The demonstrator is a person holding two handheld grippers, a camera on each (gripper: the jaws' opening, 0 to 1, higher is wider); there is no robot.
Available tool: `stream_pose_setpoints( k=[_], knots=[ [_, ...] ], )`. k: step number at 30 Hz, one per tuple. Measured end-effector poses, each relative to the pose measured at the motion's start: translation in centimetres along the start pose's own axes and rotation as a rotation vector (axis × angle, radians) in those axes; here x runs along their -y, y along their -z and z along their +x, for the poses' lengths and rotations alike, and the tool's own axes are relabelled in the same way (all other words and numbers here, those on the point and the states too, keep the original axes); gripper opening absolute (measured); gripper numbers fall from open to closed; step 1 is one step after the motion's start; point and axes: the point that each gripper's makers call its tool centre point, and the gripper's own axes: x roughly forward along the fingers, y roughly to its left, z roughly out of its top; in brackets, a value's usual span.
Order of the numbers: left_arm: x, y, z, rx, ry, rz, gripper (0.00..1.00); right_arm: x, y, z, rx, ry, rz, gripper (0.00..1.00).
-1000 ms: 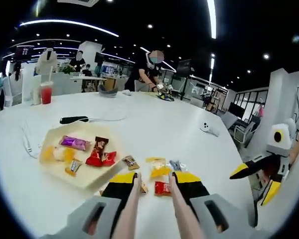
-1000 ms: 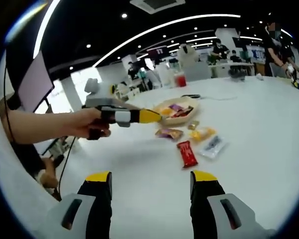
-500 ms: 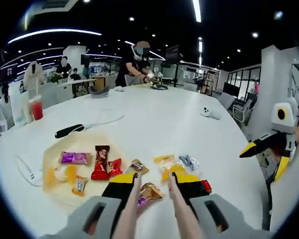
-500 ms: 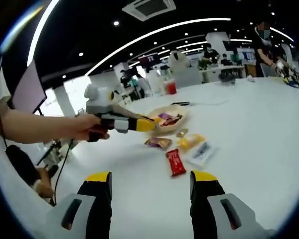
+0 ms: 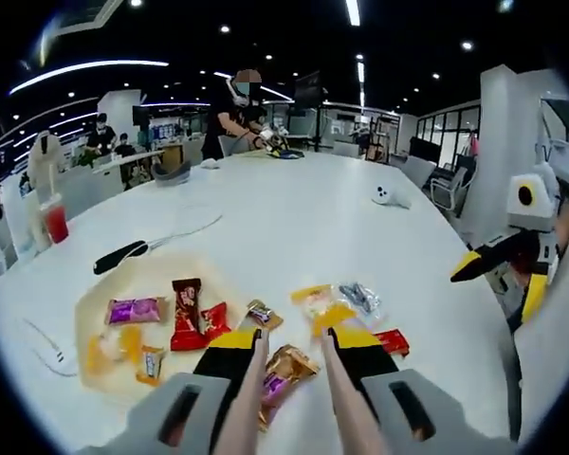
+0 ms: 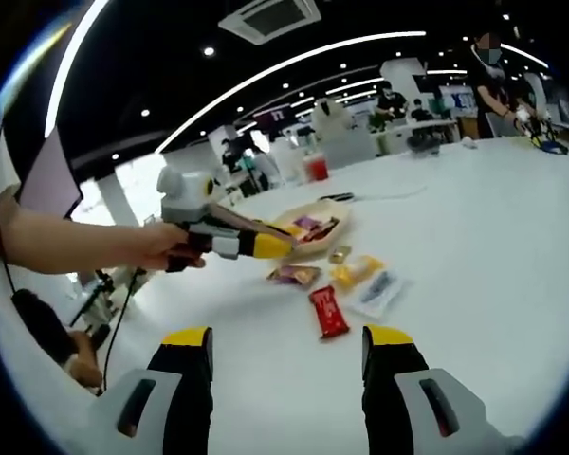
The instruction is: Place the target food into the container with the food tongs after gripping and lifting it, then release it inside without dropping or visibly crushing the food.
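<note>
Snack packets (image 5: pixel 328 305) crowd the frame's centre beside our tray (image 5: pixel 95 313); left gripper (image 5: pixel 290 353) poised narrow over a gold wrapper (image 5: pixel 284 368), right gripper (image 6: pixel 286 343) wide.

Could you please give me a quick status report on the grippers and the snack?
Left gripper with tongs above a gold-wrapped snack, grip unclear. Right gripper open, idle. Tray to the left, no obstruction.

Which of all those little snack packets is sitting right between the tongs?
The shiny gold-brown packet, lying on the white table between the left tongs. The other loose packets lie farther out, and the rest are in the yellow tray.
</note>
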Motion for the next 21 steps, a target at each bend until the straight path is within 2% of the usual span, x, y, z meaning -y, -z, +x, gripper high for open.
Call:
stream_pose_setpoints(
  k=[5, 12, 15, 18, 21],
  knots=[
    [-0.5, 1.1, 0.0, -0.042, -0.008, 0.013, 0.27, 0.6, -0.7, 0.7, 0.019, -0.005, 0.02, 0.64],
    [-1.0, 3.1, 0.5, -0.109, 0.009, 0.07, 0.27, -0.1, -0.1, 1.4, -0.017, -0.046, 0.001, 0.64],
    [-1.2, 3.5, 0.7, -0.117, 0.01, 0.076, 0.27, 0.4, -0.1, 1.4, -0.024, -0.044, -0.002, 0.64],
    [-1.5, 3.4, 0.8, -0.102, 0.018, 0.072, 0.28, 1.6, -1.0, 1.2, 0.008, -0.024, 0.077, 0.66],
    [-1.6, 3.3, 1.0, -0.104, 0.015, 0.08, 0.28, 1.8, -1.0, 1.1, 0.006, -0.02, 0.07, 0.67]
  ],
)
